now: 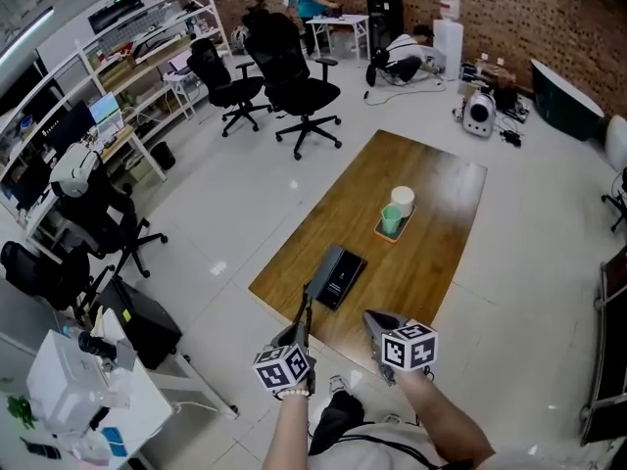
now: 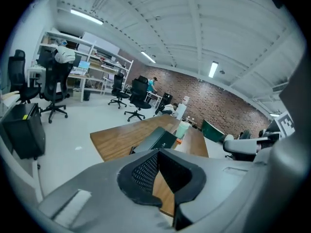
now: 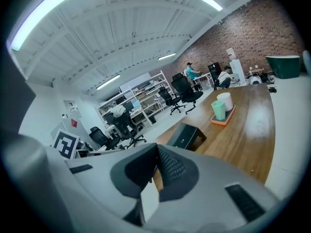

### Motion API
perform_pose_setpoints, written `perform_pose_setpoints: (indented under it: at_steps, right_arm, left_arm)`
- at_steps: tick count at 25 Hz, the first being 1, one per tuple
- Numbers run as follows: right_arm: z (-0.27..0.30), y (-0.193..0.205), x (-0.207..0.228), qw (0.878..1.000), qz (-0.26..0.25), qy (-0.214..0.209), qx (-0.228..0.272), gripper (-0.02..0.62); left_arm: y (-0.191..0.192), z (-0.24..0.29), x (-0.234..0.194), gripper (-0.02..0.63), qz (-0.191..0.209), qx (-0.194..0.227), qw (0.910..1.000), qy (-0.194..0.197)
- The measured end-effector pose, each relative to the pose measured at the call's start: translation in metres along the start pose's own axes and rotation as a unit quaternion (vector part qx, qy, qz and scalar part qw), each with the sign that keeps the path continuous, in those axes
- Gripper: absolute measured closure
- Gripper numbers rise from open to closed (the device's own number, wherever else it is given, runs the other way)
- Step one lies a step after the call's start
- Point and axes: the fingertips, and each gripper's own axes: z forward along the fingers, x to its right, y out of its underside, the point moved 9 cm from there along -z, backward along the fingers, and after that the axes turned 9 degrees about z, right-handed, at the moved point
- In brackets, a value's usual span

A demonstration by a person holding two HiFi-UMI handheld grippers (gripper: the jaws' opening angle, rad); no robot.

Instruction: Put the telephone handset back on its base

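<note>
**Entry: wooden surface, telephone, and one tray with two cups**

Item 1. Surface (image 1: 431,262): a long brown wooden top standing on a pale tiled floor. It carries items 2 to 5.

Item 2. Telephone (image 1: 340,276): a dark, flat, rectangular unit at the near end of the surface, toward its left edge. It sits well apart from the tray. Handset and base cannot be told apart in any view, so whether the handset is seated cannot be told.

Item 3. Tray (image 1: 385,236): orange, shallow, near the middle of the surface beyond the telephone. It holds items 4 and 5, both upright.

Item 4. Green cup (image 1: 391,220): stands at the nearer end of the tray. Its contents cannot be seen.

Item 5. White cup (image 1: 402,200): stands at the farther end of the tray, just beside the green cup. Its contents cannot be seen.

Item 6. Left tongs (image 1: 307,297): held over the near left corner of the surface, just short of the telephone. The pads are pressed together with nothing between them.

Item 7. Right tongs (image 1: 375,318): held at the near edge of the surface, right of the telephone and apart from it. The pads meet, closed and empty.

Surroundings: black office chairs (image 1: 294,86) on the floor beyond the surface, with shelving (image 1: 127,57) along the left wall.
</note>
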Motion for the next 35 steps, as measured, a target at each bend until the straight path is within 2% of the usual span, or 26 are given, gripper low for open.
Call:
perform_pose_setpoints:
  at_steps: [8,12,15,21,35]
  right_arm:
    - [-0.049,0.021,-0.004,0.999,-0.034,-0.018,0.002,0.586]
    - [-0.065,0.032,-0.005,0.999,-0.042,-0.025,-0.002,0.586]
    - [-0.076,0.043,-0.009,0.998,-0.054,-0.029,-0.007,0.586]
    - [-0.09,0.065,-0.013,0.998,-0.056,-0.027,-0.017,0.586]
    - [-0.106,0.068,-0.015,0.997,-0.068,-0.023,-0.007,0.586]
  left_arm:
    - [0.036,-0.054,0.062,0.606,0.019,0.009,0.9997,-0.01]
    - [0.046,-0.076,0.084,0.606,0.043,0.01,0.9989,-0.012]
    - [0.056,-0.089,0.092,0.606,0.05,0.008,0.9986,-0.018]
    - [0.07,-0.098,0.096,0.606,0.035,0.006,0.9989,-0.03]
    - [0.076,-0.096,0.109,0.606,0.033,0.003,0.9992,-0.021]
